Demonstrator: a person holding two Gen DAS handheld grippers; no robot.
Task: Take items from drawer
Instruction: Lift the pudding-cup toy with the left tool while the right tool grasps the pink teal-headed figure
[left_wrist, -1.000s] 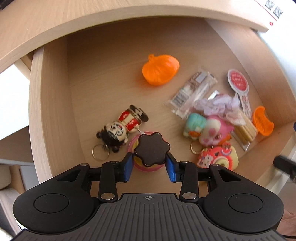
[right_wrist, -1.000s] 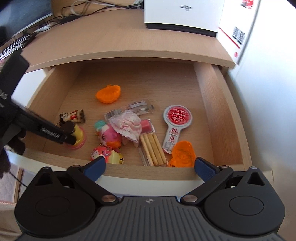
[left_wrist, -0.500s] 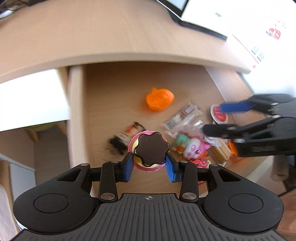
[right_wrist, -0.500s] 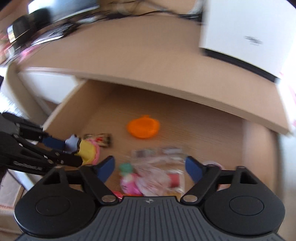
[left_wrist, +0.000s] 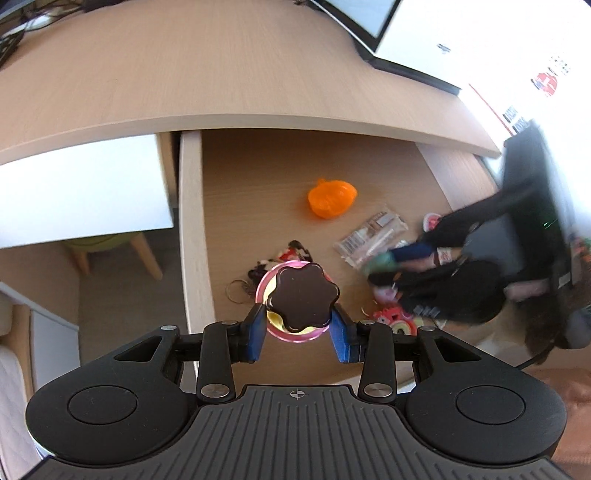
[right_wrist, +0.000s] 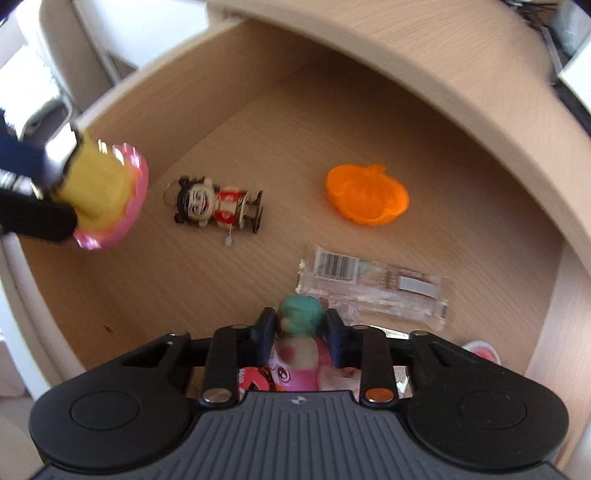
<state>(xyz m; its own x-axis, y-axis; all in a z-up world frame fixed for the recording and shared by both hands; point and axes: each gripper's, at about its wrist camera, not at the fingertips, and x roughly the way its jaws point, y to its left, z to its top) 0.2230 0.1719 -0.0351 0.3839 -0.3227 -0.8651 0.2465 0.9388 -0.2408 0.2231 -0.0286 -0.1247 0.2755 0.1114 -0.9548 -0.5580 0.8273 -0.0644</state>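
Note:
My left gripper (left_wrist: 298, 329) is shut on a toy cupcake (left_wrist: 301, 297) with a brown top, yellow body and pink frilled base, held above the open wooden drawer (left_wrist: 192, 236). That cupcake (right_wrist: 99, 195) also appears at the left of the right wrist view, in the air. My right gripper (right_wrist: 300, 334) is down inside the drawer, shut on a pink squishy toy with a teal cap (right_wrist: 299, 314). In the left wrist view the right gripper (left_wrist: 406, 254) shows as a blurred dark shape over the toys.
On the drawer floor lie an orange pumpkin-shaped piece (right_wrist: 367, 194), a doll keychain (right_wrist: 218, 205), a clear snack packet (right_wrist: 373, 291) and a red-and-pink toy (left_wrist: 393, 319). The desk top (left_wrist: 221, 74) overhangs the drawer's back. A white box (left_wrist: 461, 40) sits on the desk.
The left gripper has lifted the cupcake up out of the drawer. The right gripper has dropped from above the drawer front into it and shut on the pink squishy toy.

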